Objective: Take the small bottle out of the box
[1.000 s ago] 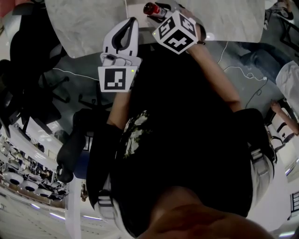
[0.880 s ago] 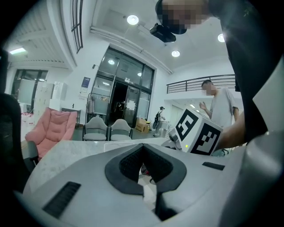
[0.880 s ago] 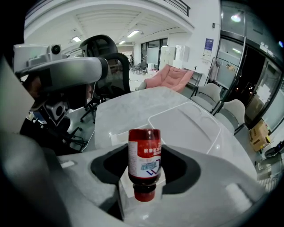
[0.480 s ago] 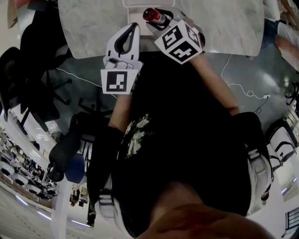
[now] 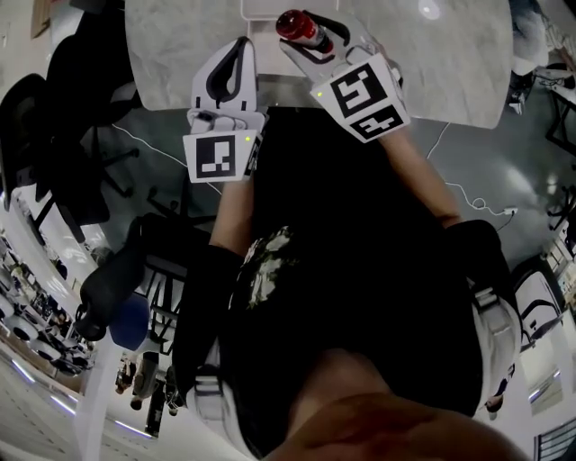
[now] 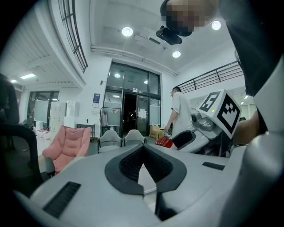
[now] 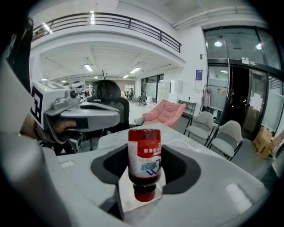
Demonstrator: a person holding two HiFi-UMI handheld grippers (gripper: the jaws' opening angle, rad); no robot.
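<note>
While the right gripper [image 7: 145, 153] clamps the small bottle [image 7: 144, 159], red with a pale label, the left gripper [image 6: 142, 148] is pinched together, empty; the box [image 5: 256, 11], top centre, is cropped.

Round ceiling lights [image 6: 127, 31] brighten both gripper views, which bend strongly and darken at the corners; the bottle [image 7: 144, 159] is sharp. The head view is dimmer, dark clothing [image 5: 360, 252] nearly featureless, bottom edge blurred.

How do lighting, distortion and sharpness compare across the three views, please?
Head view: heavy fisheye bending, dark underexposed torso, a glare spot on the table. Left gripper view: ceiling lamps flare, corners vignetted black. Right gripper view: the small bottle is sharp and evenly lit, edges bent and dark.
</note>
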